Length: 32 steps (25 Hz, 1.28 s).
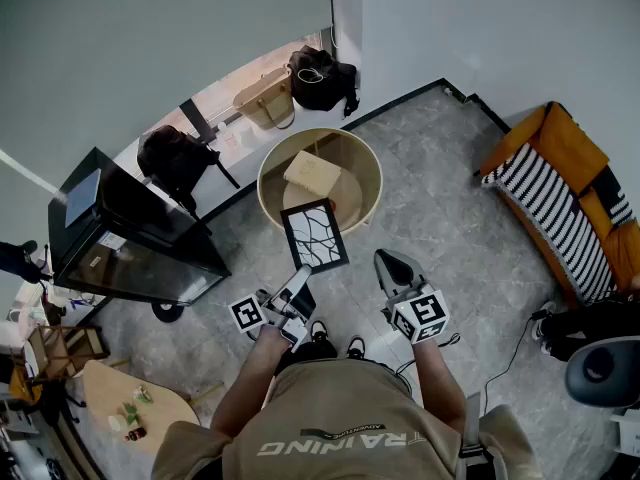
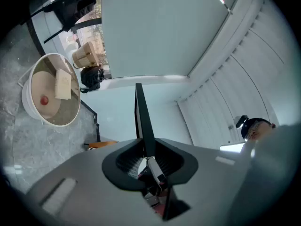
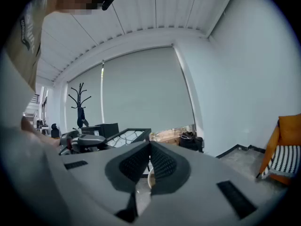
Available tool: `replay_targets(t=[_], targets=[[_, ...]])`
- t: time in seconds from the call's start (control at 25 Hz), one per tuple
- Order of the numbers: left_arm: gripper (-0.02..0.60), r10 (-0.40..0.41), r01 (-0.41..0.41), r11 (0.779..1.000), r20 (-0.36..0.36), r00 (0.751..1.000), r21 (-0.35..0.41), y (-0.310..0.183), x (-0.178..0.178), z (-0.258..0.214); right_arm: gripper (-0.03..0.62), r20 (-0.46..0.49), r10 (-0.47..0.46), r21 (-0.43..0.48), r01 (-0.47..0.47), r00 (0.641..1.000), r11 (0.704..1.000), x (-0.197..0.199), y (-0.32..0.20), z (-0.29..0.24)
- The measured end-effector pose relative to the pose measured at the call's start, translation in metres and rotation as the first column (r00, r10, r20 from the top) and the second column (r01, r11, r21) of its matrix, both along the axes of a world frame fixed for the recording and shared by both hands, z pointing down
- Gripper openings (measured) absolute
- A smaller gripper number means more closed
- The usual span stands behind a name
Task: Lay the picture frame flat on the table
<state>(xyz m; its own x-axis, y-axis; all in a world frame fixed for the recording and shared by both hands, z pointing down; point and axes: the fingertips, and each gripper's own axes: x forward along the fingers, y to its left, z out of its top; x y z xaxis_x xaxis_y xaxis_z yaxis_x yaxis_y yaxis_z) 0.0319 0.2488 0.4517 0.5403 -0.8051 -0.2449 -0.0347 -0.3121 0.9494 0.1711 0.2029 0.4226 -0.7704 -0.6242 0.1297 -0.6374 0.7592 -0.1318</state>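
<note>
The picture frame (image 1: 314, 235), black-edged with a white cracked pattern, is held in the air just in front of the round wooden table (image 1: 268, 173). My left gripper (image 1: 297, 286) is shut on its lower edge. In the left gripper view the frame (image 2: 140, 119) stands edge-on between the jaws, with the table (image 2: 27, 108) off to the left. My right gripper (image 1: 388, 261) hovers to the right of the frame, shut, with nothing between its fingers. In the right gripper view the gripper (image 3: 150, 149) points past the frame (image 3: 124, 136), which shows at its left.
On the table lie a beige block (image 1: 312, 173) and a small red thing (image 2: 44, 100). A black cabinet (image 1: 120, 228) stands left, dark bags (image 1: 322, 78) by the wall, an orange sofa with a striped cushion (image 1: 560, 188) right, and a small wooden table (image 1: 130, 403) at lower left.
</note>
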Motion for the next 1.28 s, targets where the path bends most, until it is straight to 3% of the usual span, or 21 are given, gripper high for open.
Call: replay_targets(t=[0.56,0.8,1.08,1.28], targets=[[0.078,0.007,-0.008,0.998,0.015,1.000,0.057,0.021,-0.035,-0.021,0.006,0.016,0.032,0.066,-0.033,0.999,0.997,-0.017,0.024,-0.026],[0.078,0.024,-0.027,0.997,0.053,0.998,0.067,0.004,0.002,-0.005,0.007,0.052,0.041,0.071,-0.044,0.998,0.996,0.019,0.005,-0.007],[0.078,0.052,-0.053,0.997,0.011,0.999,0.061,0.013,-0.056,-0.014,0.008,0.008,0.050,0.040,-0.050,0.999,0.998,-0.039,0.013,-0.018],[0.078,0.072,-0.071,0.996,-0.013,0.997,0.051,0.018,-0.067,-0.007,0.007,-0.036,0.047,0.026,-0.046,0.998,0.999,-0.050,0.024,-0.012]])
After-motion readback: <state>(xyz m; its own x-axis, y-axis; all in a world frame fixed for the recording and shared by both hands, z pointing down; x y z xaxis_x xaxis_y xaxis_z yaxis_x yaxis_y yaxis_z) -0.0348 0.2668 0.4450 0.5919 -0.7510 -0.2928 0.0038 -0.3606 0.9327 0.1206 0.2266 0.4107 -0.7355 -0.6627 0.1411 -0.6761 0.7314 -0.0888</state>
